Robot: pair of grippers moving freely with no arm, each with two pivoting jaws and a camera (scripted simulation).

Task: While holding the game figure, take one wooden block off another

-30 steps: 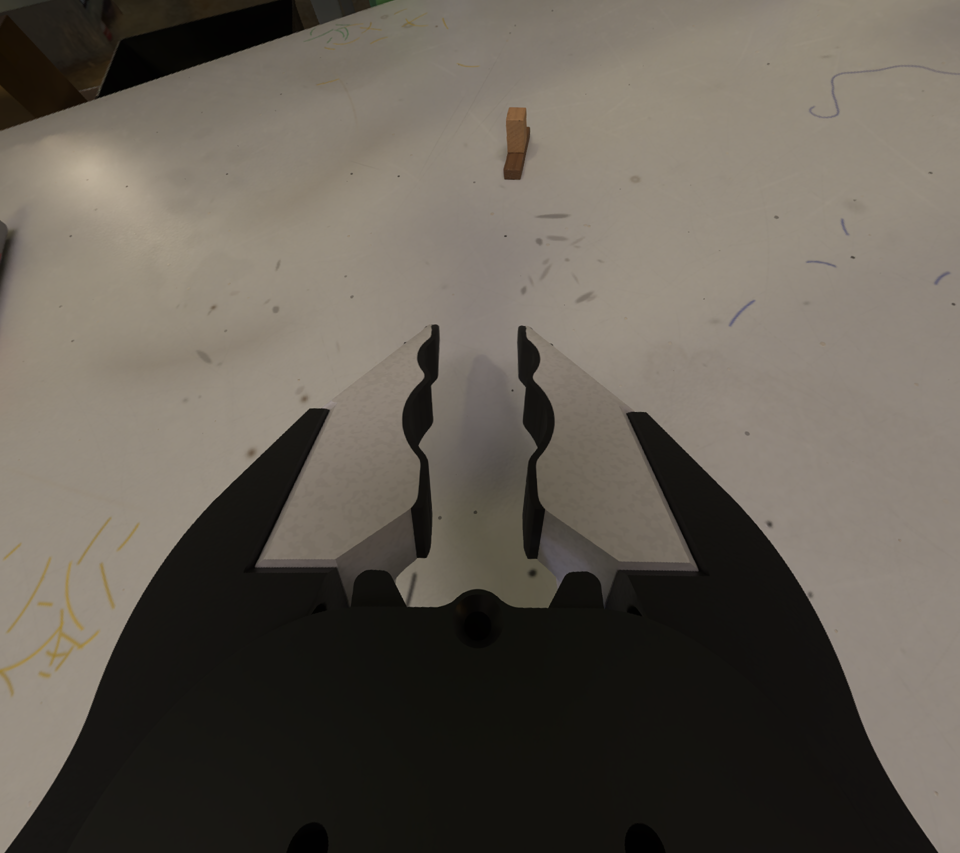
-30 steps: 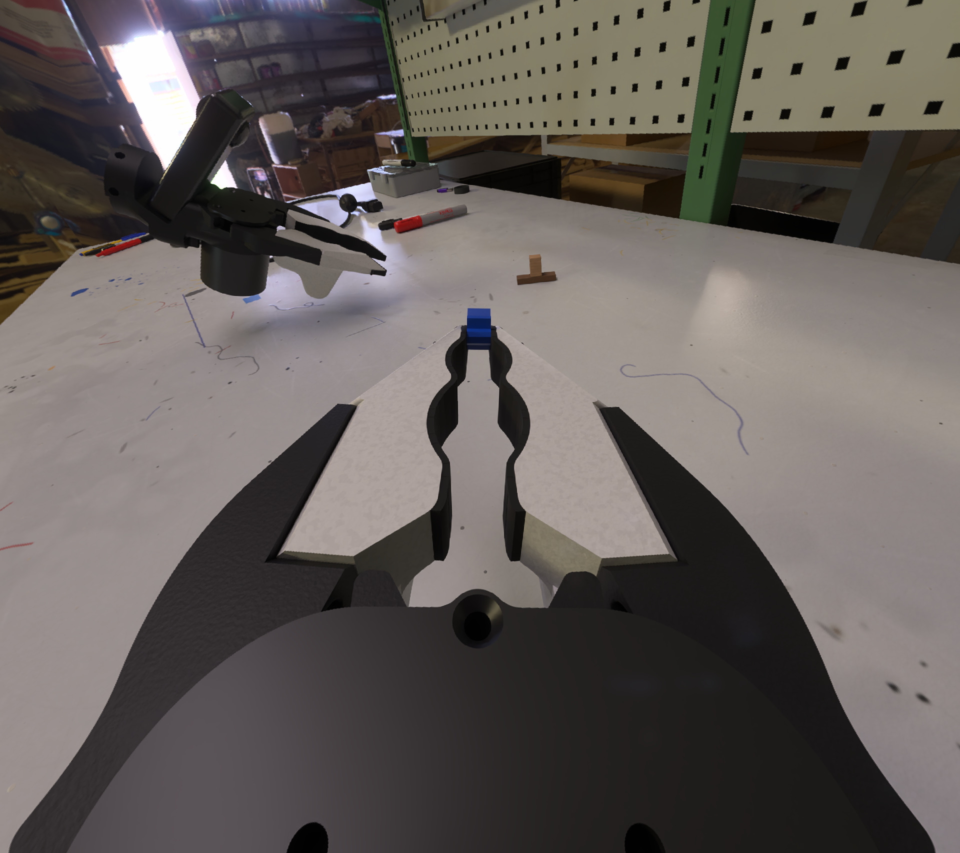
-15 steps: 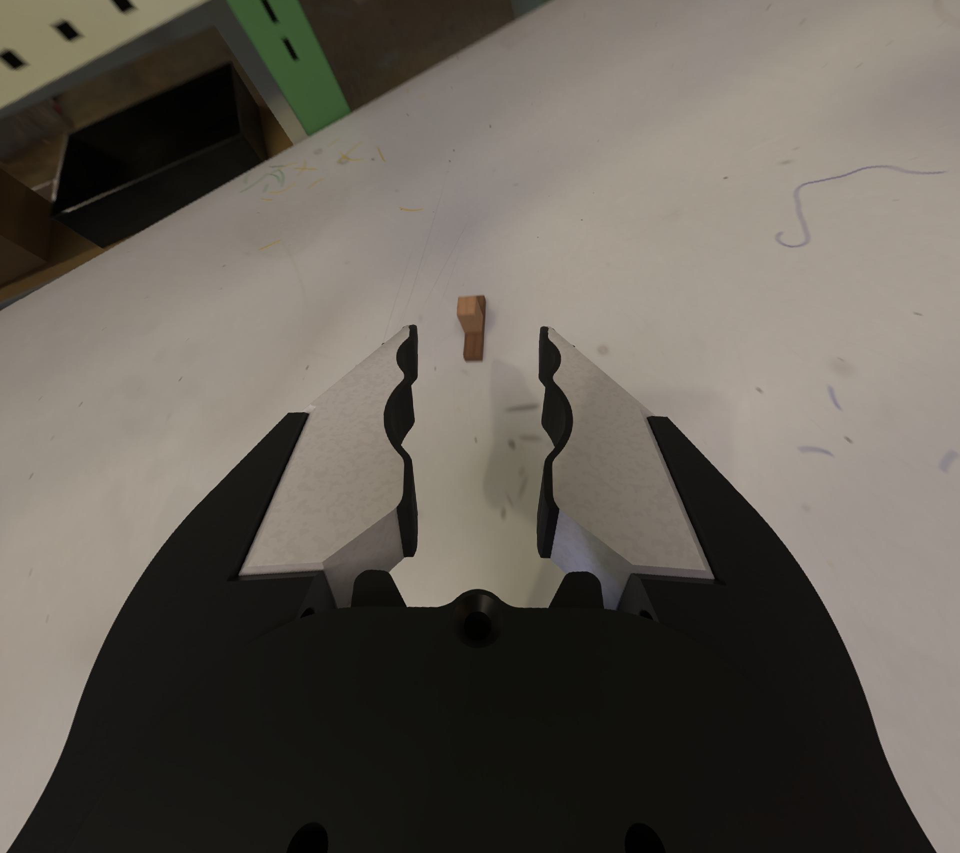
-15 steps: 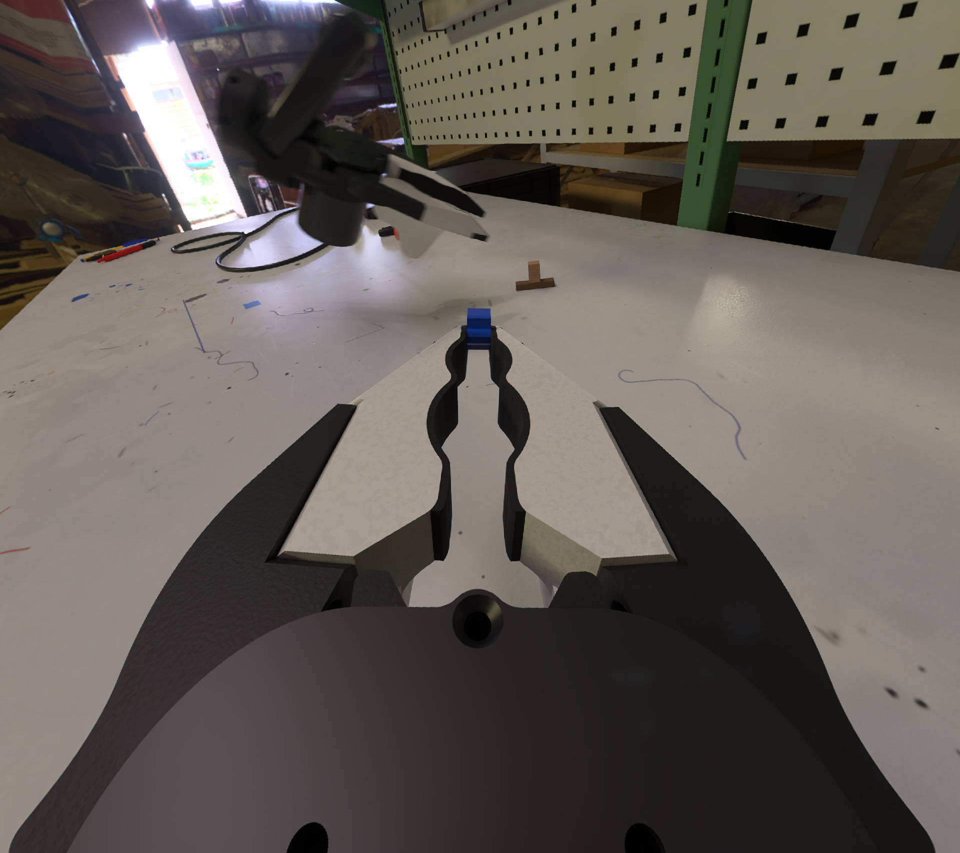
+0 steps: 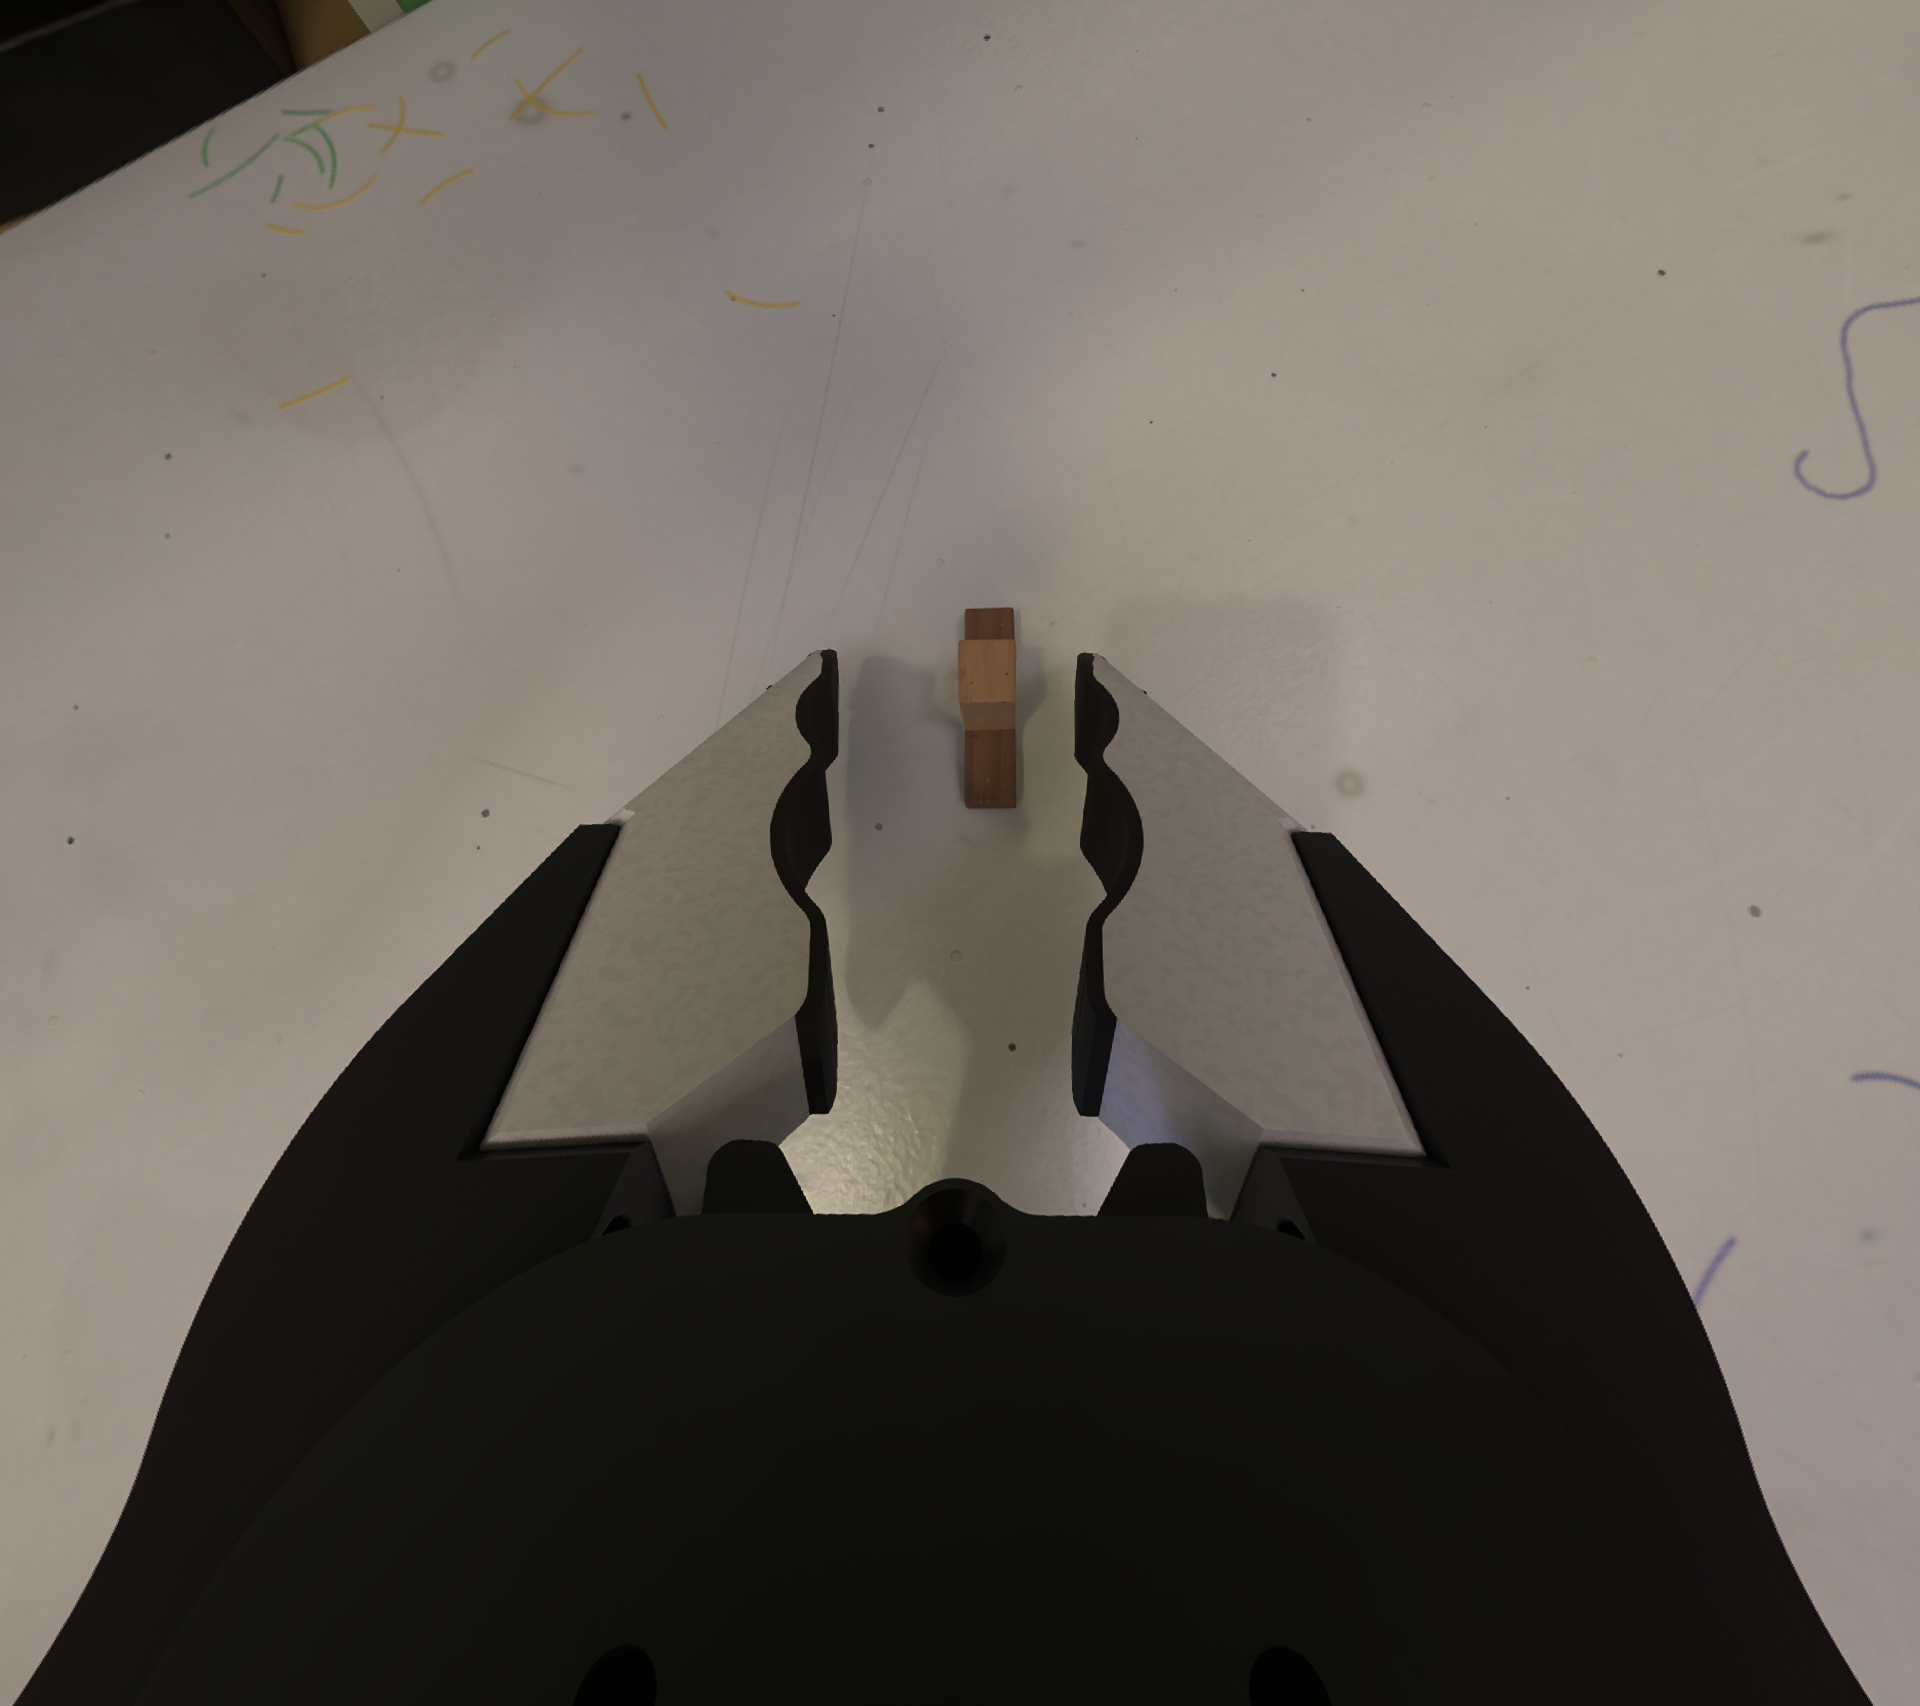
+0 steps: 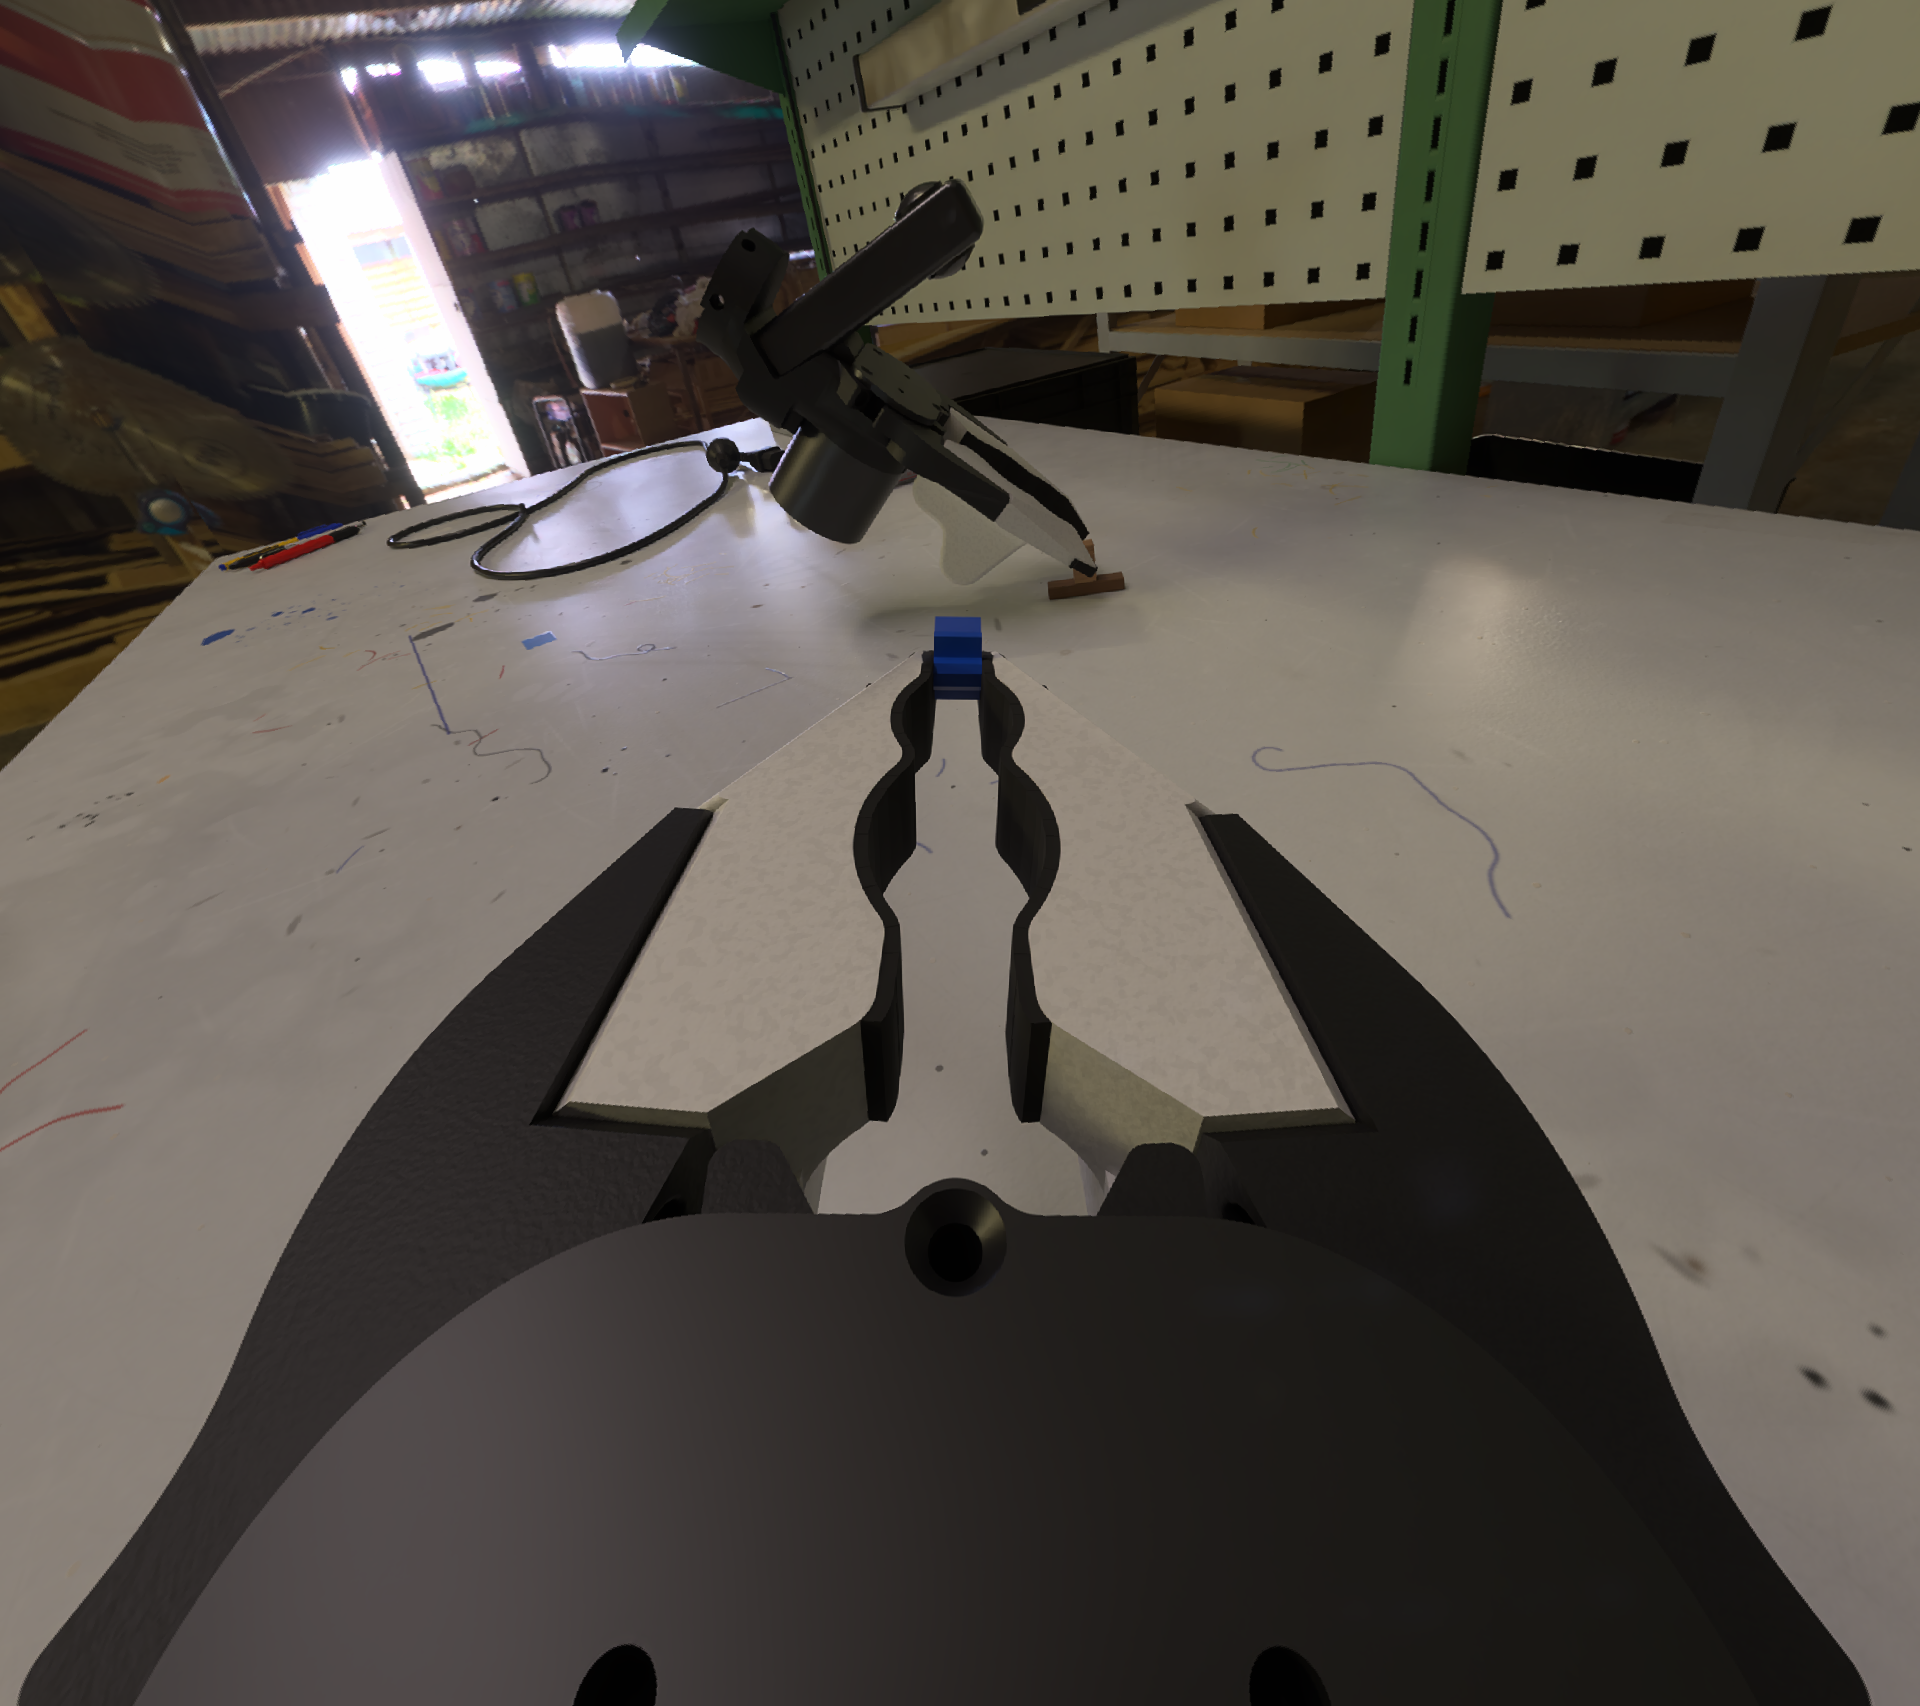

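So the right hand-held gripper (image 6: 957,669) sits low over the white counter (image 6: 1455,669), jaws nearly closed and pinching the little blue game figure (image 6: 956,657) right at the tips. I'd guess it's parked there just to keep the figure safe and out of the way.

The left hand-held gripper (image 5: 956,669) does the actual work: jaws spread wide, nothing in them, tilted down so the light wooden block (image 5: 985,682) falls in the gap, slightly right of centre. That block sits crosswise on the dark wooden block (image 5: 988,768), which lies flat on the counter. Straddling it sets up a side squeeze, I think.
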